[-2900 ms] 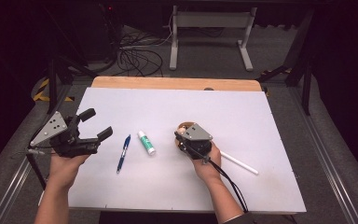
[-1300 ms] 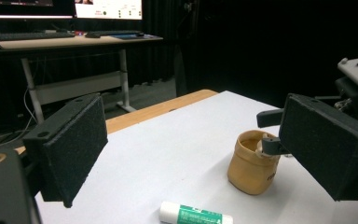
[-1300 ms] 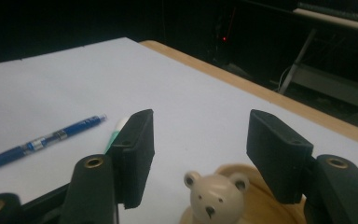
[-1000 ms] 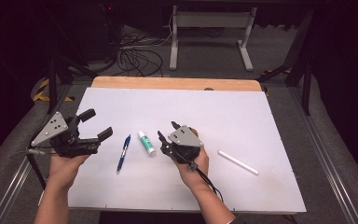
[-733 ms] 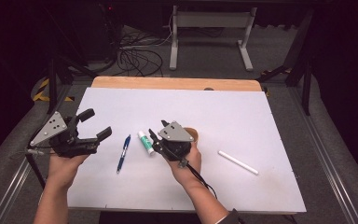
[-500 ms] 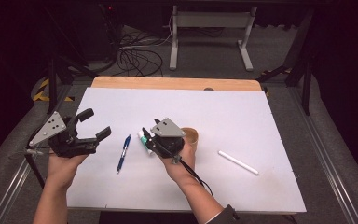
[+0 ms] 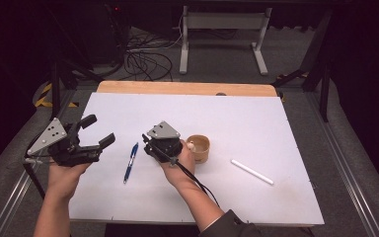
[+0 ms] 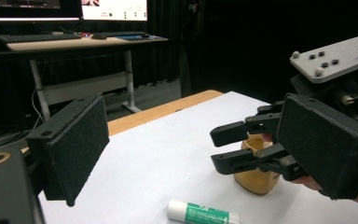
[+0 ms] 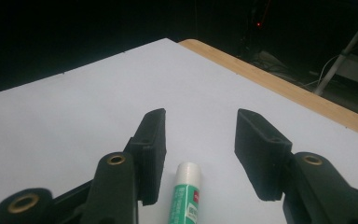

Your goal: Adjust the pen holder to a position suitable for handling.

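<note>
The left gripper is resting near the table's left edge, left of the cup, its jaws spread with nothing between them. Next along, a blue pen is lying on the white top, still left of the cup. Closer to the cup, the right gripper is straddling the glue stick; its jaws have just been closing, yet they are standing apart with a gap on each side of the tube, not pressing it. In the left gripper view the glue stick is lying flat on the table in front of the cup and just beside it.

It is probably light, stiff and smooth plastic, and round, so it may roll or slip; taking it across the green middle of the barrel looks safest. Right of the cup, a white stick is lying well apart, with plenty of bare top for moving around it and toward the far wooden edge.
</note>
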A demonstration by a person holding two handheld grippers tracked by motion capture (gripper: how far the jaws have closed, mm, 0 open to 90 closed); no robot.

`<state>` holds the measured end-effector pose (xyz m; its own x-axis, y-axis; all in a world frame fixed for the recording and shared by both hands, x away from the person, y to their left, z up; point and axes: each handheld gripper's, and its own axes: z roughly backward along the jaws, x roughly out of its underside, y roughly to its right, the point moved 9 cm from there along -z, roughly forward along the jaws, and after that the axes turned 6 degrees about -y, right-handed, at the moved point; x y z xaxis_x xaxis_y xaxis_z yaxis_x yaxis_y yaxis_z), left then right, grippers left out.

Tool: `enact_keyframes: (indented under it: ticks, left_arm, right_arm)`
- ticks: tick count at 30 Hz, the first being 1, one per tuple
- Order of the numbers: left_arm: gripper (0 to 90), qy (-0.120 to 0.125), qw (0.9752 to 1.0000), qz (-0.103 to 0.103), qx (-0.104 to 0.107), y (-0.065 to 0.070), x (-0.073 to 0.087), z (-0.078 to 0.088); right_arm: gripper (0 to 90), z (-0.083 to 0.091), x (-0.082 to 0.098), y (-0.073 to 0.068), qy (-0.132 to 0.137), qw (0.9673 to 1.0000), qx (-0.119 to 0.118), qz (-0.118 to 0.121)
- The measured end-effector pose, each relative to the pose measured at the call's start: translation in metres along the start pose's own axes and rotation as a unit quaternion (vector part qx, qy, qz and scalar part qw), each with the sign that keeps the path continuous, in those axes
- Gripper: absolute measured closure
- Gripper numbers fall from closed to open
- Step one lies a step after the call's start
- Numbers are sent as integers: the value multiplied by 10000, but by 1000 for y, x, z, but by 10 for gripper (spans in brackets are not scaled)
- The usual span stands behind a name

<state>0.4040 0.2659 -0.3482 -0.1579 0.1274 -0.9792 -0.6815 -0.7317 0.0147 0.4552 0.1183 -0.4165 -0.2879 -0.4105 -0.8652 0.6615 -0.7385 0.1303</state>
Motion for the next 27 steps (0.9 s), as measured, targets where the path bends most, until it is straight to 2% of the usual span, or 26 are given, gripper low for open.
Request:
enact_keyframes:
  ticks: [15,27]
  left_arm:
    - [101,-6,10000,-13,-20,-2,0,2]
    - [102,-4,10000,1,-45,-4,0,4]
  right_arm:
    - [540,-34,4,-11,-408,9990,-103,113]
    - [559,-63,22,-5,-951,9954,-64,97]
